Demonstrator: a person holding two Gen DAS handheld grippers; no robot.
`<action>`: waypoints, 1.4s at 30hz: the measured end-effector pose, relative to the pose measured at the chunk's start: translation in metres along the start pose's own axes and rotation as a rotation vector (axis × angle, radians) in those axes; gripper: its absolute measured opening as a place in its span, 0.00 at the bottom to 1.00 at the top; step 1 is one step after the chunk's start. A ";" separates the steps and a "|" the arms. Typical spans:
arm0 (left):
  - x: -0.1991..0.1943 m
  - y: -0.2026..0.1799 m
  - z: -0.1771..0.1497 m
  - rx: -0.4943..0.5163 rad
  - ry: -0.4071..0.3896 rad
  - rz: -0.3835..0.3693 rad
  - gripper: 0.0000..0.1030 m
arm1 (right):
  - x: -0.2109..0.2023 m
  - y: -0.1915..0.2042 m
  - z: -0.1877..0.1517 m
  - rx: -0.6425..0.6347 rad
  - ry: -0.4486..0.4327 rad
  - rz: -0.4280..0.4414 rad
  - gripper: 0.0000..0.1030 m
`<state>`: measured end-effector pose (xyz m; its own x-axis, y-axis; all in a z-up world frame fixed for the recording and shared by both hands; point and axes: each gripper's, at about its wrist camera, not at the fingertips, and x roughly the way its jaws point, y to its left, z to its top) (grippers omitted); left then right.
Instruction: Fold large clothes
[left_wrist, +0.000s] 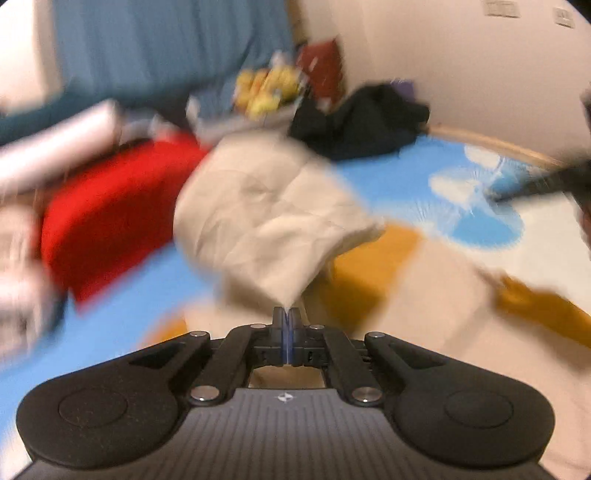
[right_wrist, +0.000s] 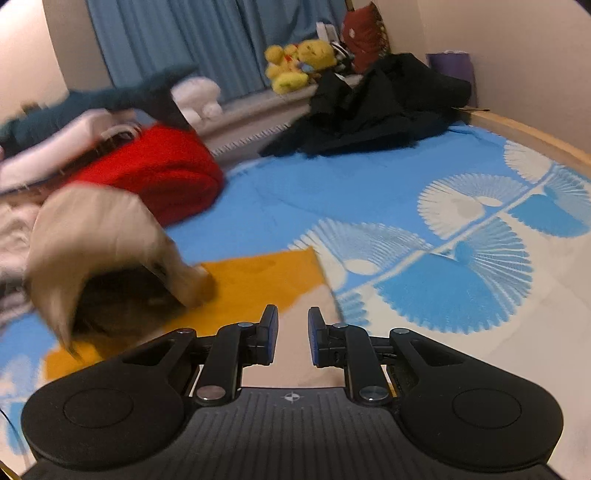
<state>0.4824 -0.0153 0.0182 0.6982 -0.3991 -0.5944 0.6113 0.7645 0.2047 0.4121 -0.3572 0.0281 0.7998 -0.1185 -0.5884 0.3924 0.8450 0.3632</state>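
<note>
Currently I read the task as partly under way. My left gripper (left_wrist: 287, 314) has its fingers clenched on a corner of the beige garment (left_wrist: 273, 218), and the cloth balloons upward from the pinch toward 12 o'clock in the left wrist view. That view is blurred, so the garment's exact shape cannot be read. In the right wrist view the same beige garment (right_wrist: 99, 240) arches at 9 o'clock, with one end touching the orange-and-cream panel (right_wrist: 266, 273) that lies flat on the blue patterned bedspread (right_wrist: 332, 192).

My right gripper (right_wrist: 292, 328) has its fingers released, with a clear gap and nothing between them; it hovers over the cream part of the flat panel.

Status, as a judgement:
- Done: one corner is secured and lifted.
- Left: carrying the held edge across, laying it flat and smoothing it. No finished fold is visible.
- I cannot tell whether the flat panel and the lifted cloth are one piece.

Queue: a red garment (right_wrist: 159, 173) at 10 o'clock and a black clothes heap (right_wrist: 369, 110) at 1 o'clock both look unfolded.

Containers: none is identifiable. A purple object (right_wrist: 450, 66) stands near the wall; its contents are hidden.
</note>
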 end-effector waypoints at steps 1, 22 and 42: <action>-0.009 -0.008 -0.017 -0.048 0.038 0.025 0.01 | -0.002 0.002 0.002 0.017 -0.016 0.051 0.24; 0.029 0.063 -0.078 -1.105 0.028 -0.087 0.58 | 0.051 0.060 -0.059 0.118 0.375 0.346 0.50; 0.064 0.050 -0.093 -1.053 0.196 -0.146 0.00 | 0.036 0.072 -0.069 0.188 0.274 0.456 0.04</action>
<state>0.5234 0.0443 -0.0820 0.5155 -0.5051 -0.6921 -0.0092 0.8044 -0.5940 0.4377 -0.2645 -0.0161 0.7702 0.3981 -0.4983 0.1284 0.6684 0.7326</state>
